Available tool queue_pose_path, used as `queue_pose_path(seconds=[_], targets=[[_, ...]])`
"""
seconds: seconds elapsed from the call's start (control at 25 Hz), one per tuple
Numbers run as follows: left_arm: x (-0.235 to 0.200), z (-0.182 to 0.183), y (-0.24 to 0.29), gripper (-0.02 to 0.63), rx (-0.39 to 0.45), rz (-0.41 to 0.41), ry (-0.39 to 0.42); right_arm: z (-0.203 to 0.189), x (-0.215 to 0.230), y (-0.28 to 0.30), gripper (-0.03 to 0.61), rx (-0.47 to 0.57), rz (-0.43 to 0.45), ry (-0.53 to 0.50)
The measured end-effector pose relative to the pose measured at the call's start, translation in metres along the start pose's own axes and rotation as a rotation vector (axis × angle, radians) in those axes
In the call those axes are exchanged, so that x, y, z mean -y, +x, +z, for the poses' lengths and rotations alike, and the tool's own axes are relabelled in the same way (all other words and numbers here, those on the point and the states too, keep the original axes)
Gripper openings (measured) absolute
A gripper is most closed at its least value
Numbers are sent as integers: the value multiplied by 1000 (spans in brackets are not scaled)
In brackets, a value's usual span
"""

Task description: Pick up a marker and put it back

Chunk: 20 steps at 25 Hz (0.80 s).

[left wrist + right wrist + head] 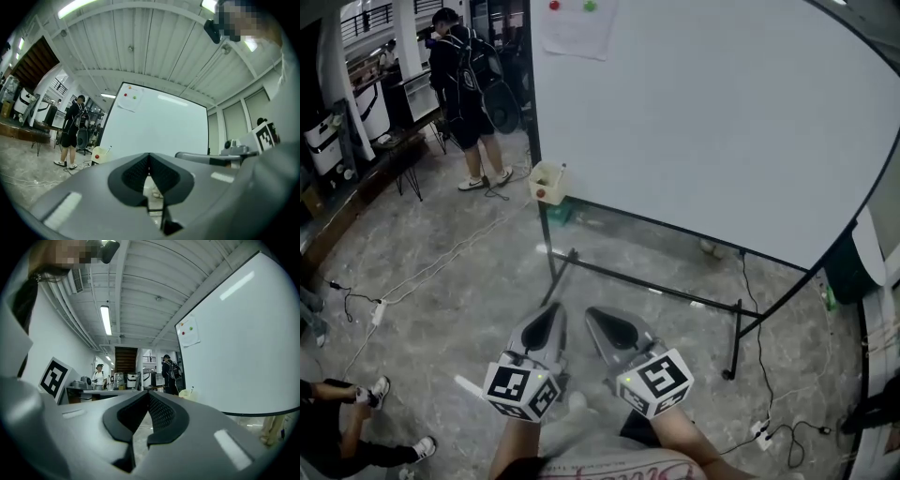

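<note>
A marker [562, 169] stands tip-up in a small cream holder [547, 182] fixed at the lower left corner of the big whiteboard [712, 112]. I hold both grippers low and close to my body, side by side, well short of the board. The left gripper [551, 315] is shut with nothing between its pads. The right gripper [598, 318] is also shut and empty. In the left gripper view the jaws [149, 157] meet, and the holder [99, 155] shows far off to the left. In the right gripper view the closed jaws [149, 397] point past the board's edge [234, 348].
The whiteboard's black stand [656, 292] crosses the concrete floor ahead. A sheet of paper [577, 30] with two magnets hangs on the board. A person with a backpack [464, 84] stands at back left; another sits at lower left [342, 427]. Cables and a power strip [379, 312] lie on the floor.
</note>
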<state>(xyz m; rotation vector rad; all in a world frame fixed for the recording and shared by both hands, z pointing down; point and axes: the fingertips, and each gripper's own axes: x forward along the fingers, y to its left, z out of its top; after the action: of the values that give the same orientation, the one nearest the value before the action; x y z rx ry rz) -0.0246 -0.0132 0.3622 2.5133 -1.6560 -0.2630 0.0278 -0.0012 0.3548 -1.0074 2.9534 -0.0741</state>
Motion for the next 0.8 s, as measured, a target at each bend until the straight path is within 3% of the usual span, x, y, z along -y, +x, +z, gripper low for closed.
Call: queue_pose_path(seconds=[0.4, 0.8], targets=[[-72, 11, 66, 0, -13, -51, -31, 5, 49, 90, 2, 6, -90, 19], [-142, 4, 136, 0, -27, -7, -87, -5, 120, 172, 9, -54, -108, 49]])
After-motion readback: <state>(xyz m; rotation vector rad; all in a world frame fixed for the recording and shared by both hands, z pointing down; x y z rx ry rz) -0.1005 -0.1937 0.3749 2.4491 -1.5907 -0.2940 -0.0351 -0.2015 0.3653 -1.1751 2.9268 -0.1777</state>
